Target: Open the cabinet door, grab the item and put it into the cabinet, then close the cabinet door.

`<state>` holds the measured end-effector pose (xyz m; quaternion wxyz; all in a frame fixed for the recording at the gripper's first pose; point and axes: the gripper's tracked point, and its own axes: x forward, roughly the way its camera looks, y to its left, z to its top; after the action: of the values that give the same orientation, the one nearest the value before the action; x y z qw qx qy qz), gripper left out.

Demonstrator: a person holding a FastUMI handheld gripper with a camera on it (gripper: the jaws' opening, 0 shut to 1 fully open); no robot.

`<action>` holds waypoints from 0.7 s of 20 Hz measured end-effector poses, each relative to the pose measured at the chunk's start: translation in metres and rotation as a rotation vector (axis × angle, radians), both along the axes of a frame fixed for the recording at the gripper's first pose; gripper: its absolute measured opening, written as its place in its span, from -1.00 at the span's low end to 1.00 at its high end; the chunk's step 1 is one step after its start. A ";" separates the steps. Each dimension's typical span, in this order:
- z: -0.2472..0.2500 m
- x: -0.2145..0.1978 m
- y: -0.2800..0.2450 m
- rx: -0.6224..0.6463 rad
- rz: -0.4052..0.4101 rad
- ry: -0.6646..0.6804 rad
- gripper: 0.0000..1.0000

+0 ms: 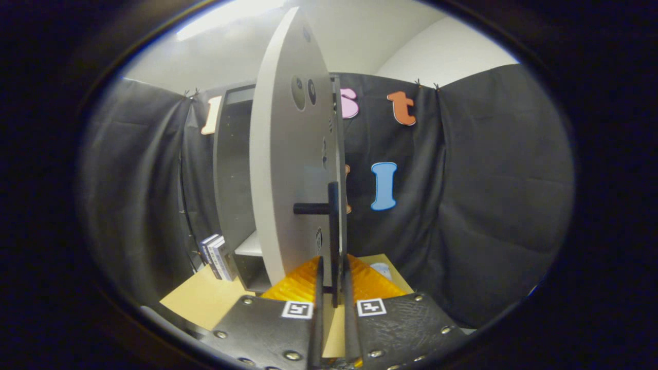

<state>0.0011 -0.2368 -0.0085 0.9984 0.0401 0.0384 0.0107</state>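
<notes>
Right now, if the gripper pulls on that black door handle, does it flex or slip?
Handle looks like a stiff bar on a post, so probably no flex. It is thin and smooth between the gripper fingers; it may slide. The cabinet door is already ajar and likely swings easily.

- Gripper view rides on the gripper [333, 280], looking forward along its fingers.
- It sits very near the cabinet door [290, 154], facing its edge and handle [329, 208].

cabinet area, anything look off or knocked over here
Nothing stands out. The cabinet door is swung open edge-on, the gripper closed on its black handle. The small boxes stand upright beside the cabinet on the table.
</notes>
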 end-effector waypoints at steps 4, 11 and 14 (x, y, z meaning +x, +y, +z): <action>0.001 0.001 -0.027 0.023 0.027 -0.009 -0.73; -0.001 0.009 -0.071 0.070 0.025 -0.009 -0.73; -0.005 0.004 -0.064 0.087 0.044 -0.009 -0.73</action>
<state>0.0053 -0.3012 -0.0139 0.9954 0.0826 0.0343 0.0344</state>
